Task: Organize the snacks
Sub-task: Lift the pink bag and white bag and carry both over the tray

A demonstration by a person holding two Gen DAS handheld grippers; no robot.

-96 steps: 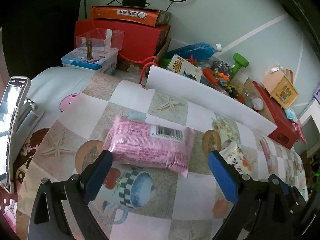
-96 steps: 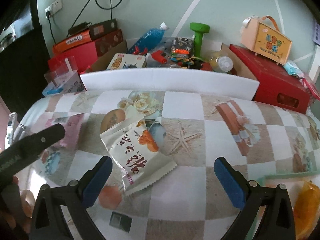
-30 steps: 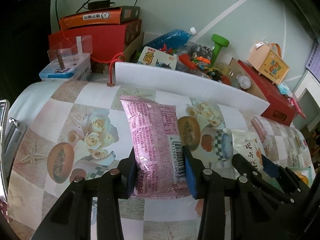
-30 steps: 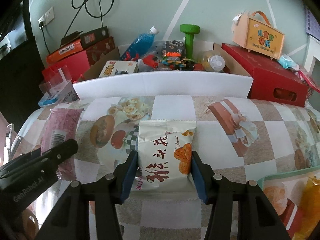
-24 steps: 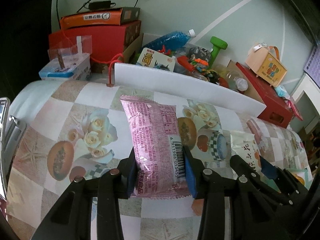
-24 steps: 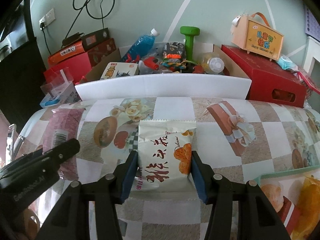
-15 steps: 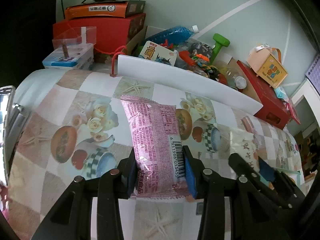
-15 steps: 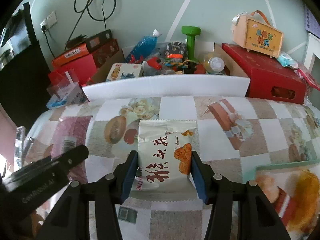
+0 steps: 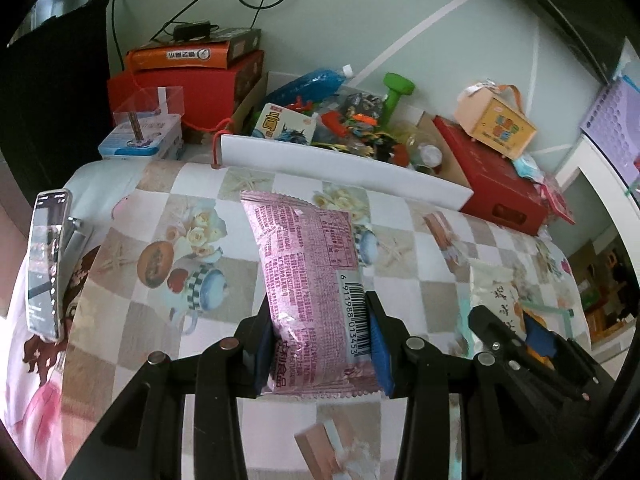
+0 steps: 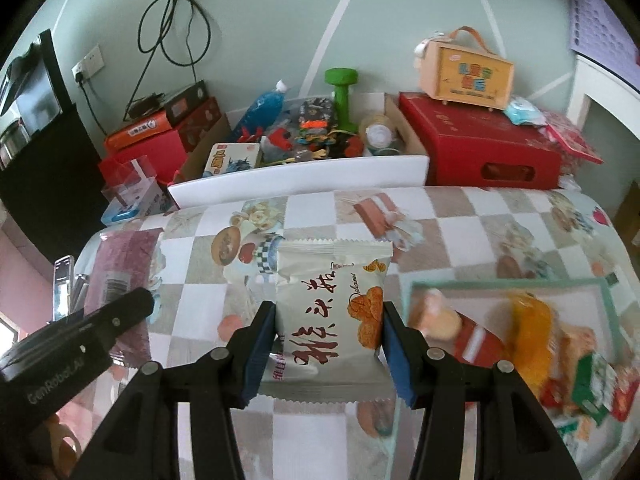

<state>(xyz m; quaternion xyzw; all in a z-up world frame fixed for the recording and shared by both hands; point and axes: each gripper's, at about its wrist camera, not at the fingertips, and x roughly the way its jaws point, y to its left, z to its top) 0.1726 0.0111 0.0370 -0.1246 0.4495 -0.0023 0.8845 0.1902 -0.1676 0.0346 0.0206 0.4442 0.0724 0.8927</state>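
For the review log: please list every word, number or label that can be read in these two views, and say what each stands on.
"6 911988 013453": barcode on the pink snack packet clamped in the left gripper.
"GenRobot.AI": side of the left gripper, in the right wrist view.
Large red Chinese brush characters: white snack packet in the right gripper; not reliably readable.
Orange box, small card box, handled orange box: print too small.

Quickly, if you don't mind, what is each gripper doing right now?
Left gripper: shut on the pink snack packet.
Right gripper: shut on the white snack packet.
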